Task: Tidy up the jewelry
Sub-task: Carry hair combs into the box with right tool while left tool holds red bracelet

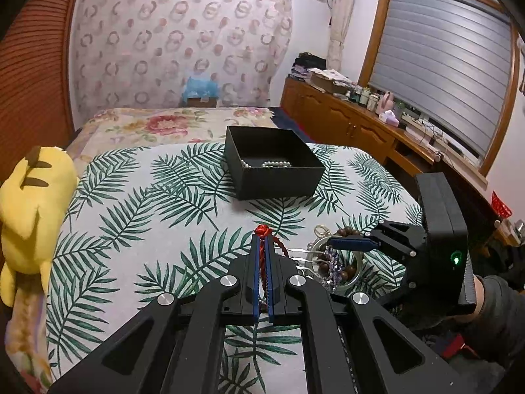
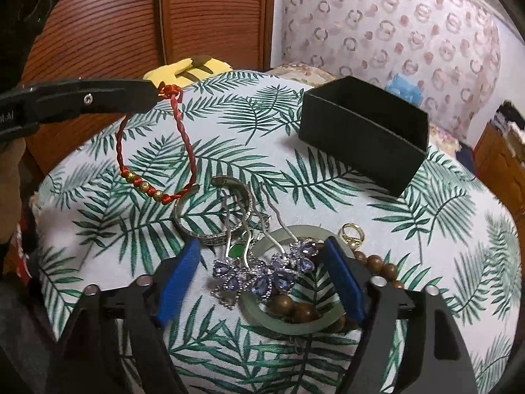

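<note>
In the right wrist view, low in the frame, our right gripper (image 2: 259, 279) stands released, jaws wide about the pile: a jade bangle (image 2: 288, 326), wooden beads (image 2: 295, 310) and a purple hairpin (image 2: 259, 274). We judge the bangle heavy, slick and brittle, best taken across its band; the hairpin looks delicate, best held by its prongs. Upper left, our left gripper (image 2: 154, 97) is clenched on the red cord (image 2: 183, 138), light and limp, hanging by its knot. Farthest, upper right, sits the box (image 2: 361, 138), with pearls (image 1: 277, 164) inside.
</note>
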`<state>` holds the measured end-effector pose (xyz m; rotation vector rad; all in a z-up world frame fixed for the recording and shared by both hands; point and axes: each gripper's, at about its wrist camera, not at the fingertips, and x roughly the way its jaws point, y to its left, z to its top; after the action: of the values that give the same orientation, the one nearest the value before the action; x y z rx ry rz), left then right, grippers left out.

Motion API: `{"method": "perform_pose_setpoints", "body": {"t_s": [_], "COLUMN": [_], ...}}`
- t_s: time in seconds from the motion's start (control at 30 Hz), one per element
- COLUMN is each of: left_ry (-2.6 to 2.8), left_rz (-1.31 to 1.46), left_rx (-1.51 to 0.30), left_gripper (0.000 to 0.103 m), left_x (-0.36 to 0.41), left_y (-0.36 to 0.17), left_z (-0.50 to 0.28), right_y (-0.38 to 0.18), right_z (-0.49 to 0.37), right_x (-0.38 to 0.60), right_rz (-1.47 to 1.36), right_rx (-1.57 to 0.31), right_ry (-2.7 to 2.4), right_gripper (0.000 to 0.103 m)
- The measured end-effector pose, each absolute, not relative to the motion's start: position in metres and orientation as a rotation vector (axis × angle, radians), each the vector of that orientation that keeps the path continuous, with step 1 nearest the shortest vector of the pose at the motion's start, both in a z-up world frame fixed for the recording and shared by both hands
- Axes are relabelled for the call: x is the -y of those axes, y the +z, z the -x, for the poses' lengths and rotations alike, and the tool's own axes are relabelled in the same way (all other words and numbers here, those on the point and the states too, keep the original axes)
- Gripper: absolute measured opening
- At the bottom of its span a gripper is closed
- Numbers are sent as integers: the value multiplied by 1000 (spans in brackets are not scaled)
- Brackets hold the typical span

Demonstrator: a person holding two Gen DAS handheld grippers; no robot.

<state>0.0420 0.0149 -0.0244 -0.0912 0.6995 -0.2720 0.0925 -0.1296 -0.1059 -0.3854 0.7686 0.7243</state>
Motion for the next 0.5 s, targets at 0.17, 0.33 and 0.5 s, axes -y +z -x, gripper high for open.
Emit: {"method": "perform_pose_setpoints", "body": {"t_s": [0.17, 0.33, 0.5], "left_ry": [-273, -277, -285], "left_rz": [93, 88, 80], "left_rx": [-698, -698, -685], "left_gripper": [2, 2, 2], "left_x": [-15, -8, 1], "left_y": [-25, -29, -23], "left_z": [-42, -45, -54], "right_y": [-103, -93, -79], "right_z": [-93, -88, -89], "right_x": [139, 147, 149], "right_rz": [355, 334, 319], "right_rx": [-775, -754, -726], "right_ry": [732, 742, 746], "right_gripper": [64, 64, 64]}}
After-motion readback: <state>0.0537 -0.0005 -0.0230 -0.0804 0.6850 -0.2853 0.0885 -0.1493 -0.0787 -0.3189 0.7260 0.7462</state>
